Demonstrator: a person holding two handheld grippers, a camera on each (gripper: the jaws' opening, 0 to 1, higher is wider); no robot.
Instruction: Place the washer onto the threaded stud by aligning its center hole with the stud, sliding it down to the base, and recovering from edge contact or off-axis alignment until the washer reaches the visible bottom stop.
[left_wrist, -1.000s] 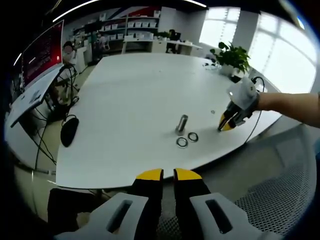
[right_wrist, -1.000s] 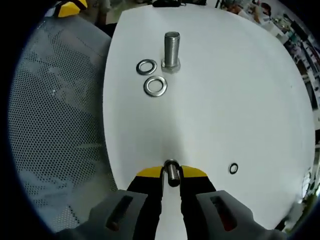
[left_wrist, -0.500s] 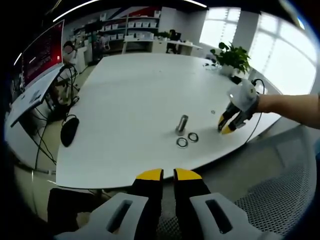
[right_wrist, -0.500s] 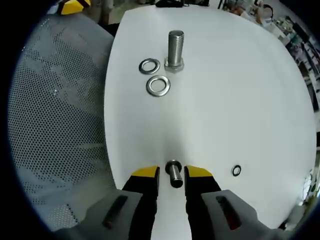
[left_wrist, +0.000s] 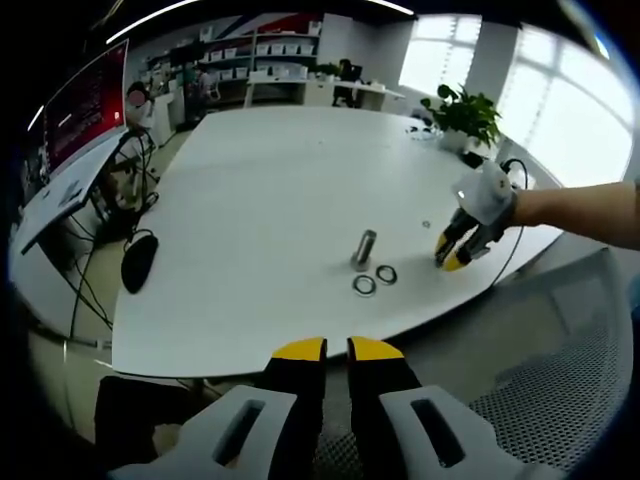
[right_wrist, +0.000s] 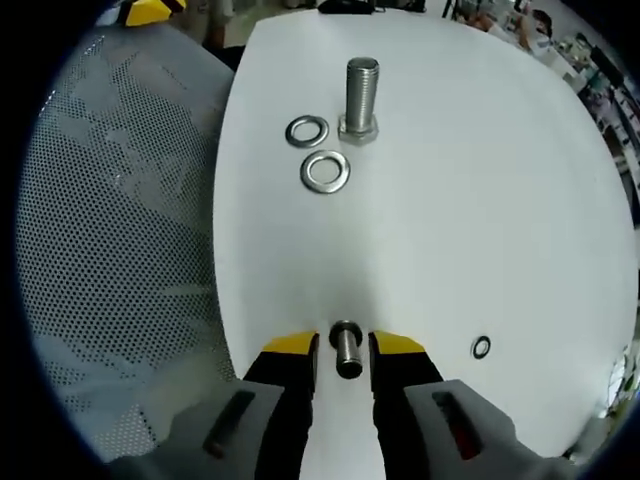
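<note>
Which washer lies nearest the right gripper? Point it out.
The tiny dark ring washer, alone beside the right gripper; the two large washers lie by the upright bolt.

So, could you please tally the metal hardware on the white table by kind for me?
Upright threaded studs: 1
Small bolts lying between the right gripper jaws: 1
Large washers: 2
Small rings: 1
Total: 5

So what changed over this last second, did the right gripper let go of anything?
Yes. The right gripper opened and let go of the small bolt, which now lies on the table between its parted jaws. The upright bolt, the two washers and the small ring kept their places, and the left gripper stays shut, off the table edge.
</note>
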